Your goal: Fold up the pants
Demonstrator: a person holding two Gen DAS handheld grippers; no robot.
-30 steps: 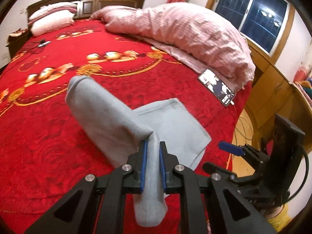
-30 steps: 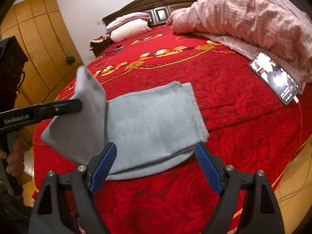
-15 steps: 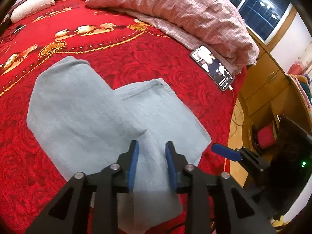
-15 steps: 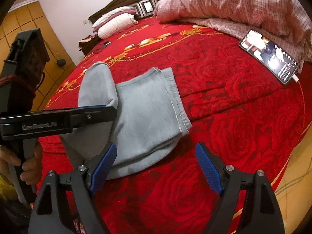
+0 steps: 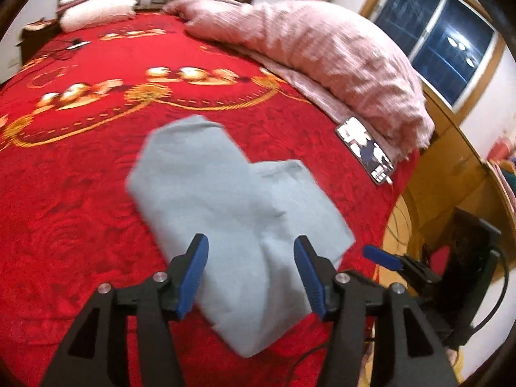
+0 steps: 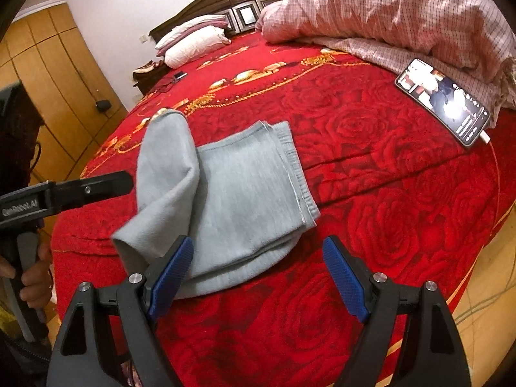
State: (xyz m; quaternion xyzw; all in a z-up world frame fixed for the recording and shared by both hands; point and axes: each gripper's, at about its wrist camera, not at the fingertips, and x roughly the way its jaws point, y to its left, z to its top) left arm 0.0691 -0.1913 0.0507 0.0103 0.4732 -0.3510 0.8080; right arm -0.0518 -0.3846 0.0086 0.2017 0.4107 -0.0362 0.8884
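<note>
Grey pants (image 5: 238, 203) lie folded on the red bedspread (image 5: 80, 193) near the foot corner of the bed. In the right wrist view the pants (image 6: 245, 193) show a flat lower layer, with a loose fold (image 6: 167, 164) humped over its left side. My left gripper (image 5: 251, 274) is open, its blue pads apart over the near end of the cloth and holding nothing. From the right it shows as a black arm (image 6: 80, 190) held by a hand, its tip beside the hump. My right gripper (image 6: 258, 277) is open at the near edge of the pants, empty.
A lit phone (image 6: 441, 100) lies on the bedspread beside a pink checked duvet (image 6: 403, 9). Pillows (image 6: 193, 42) rest against the headboard. Wooden wardrobe doors (image 6: 48, 80) stand to the left. The bed edge and floor (image 6: 483, 274) are close on the right.
My left gripper has opened and let go of the pants leg it was pinching. The lifted fold has dropped onto the lower layer. My right gripper stays open.
</note>
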